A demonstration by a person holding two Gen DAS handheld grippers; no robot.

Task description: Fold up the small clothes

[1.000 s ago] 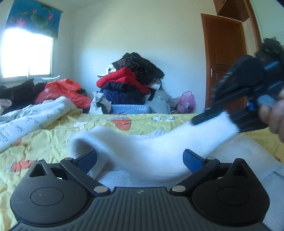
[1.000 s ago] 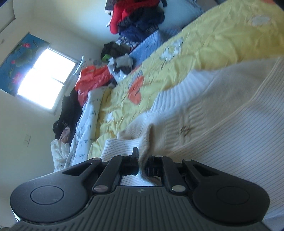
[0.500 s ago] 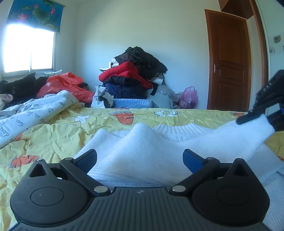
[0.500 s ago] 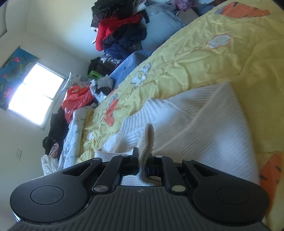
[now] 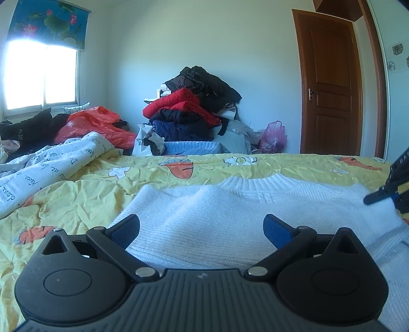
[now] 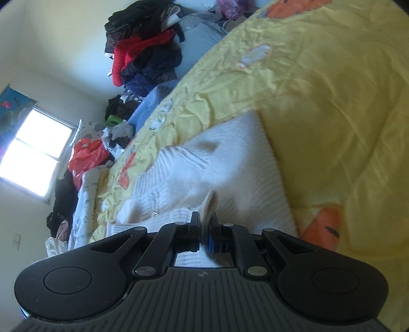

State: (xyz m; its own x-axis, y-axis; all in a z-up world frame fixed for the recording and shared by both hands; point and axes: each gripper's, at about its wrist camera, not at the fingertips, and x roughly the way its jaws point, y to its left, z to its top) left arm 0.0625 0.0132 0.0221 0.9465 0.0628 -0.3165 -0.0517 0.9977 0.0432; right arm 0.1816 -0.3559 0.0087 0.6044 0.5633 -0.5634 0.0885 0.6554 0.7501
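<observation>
Yellow carrot-print bedding (image 5: 76, 194) fills the frame's middle band, a white knit sweater (image 5: 217, 217) lying across its centre. Lower centre, the left gripper (image 5: 202, 227) gapes empty over it; far right, the right gripper (image 6: 204, 224) pinches a sweater edge. Mid-fold: that edge likely needs laying down and releasing next.

**Sunlit bedroom, cluttered far wall**

A bright window (image 5: 41, 76) under a lotus-print blind (image 5: 48, 24) glares at left. Pale walls meet a brown wooden door (image 5: 329, 84) at right. A yellow carrot-print bedspread (image 5: 84, 189) covers the bed; piled coats (image 5: 194, 102) lean against the far wall.
</observation>
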